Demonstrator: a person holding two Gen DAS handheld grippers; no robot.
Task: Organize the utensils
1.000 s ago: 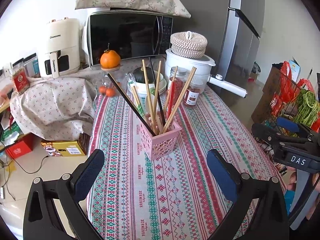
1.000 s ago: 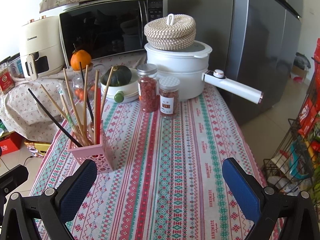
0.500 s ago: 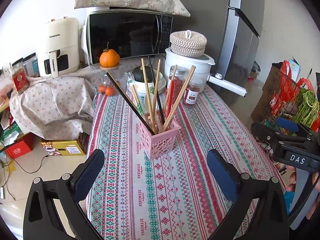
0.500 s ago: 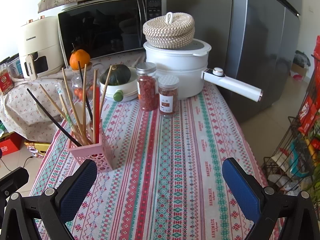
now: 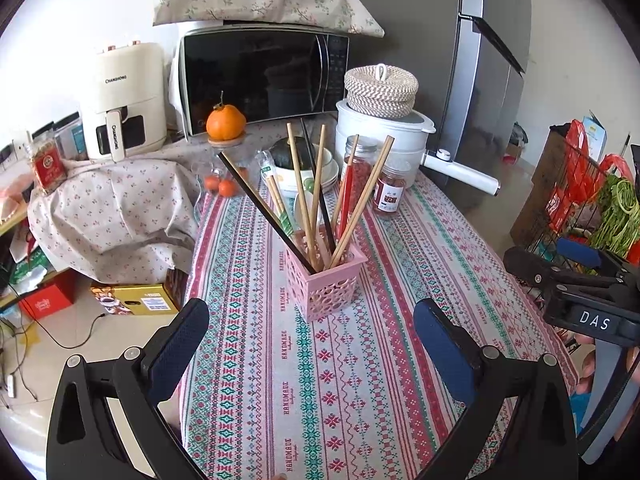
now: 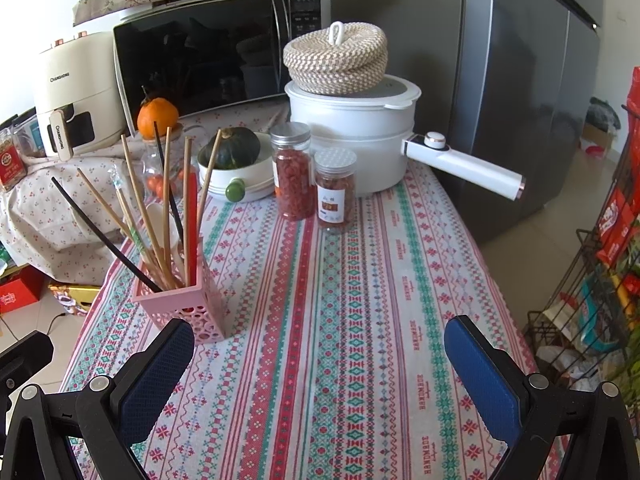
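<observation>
Both the left gripper (image 5: 310,340) and right gripper (image 6: 320,354) gape wide, holding nothing. The tablecloth (image 6: 360,280) repeats "HANDMADE"; the air fryer (image 5: 126,100) reads "CHANGHONG".

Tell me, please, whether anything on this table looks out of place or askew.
Only slightly: in the pink perforated holder, the chopsticks splay in all directions, and one black chopstick leans far out to the side. Nothing looks spilled or damaged.
</observation>
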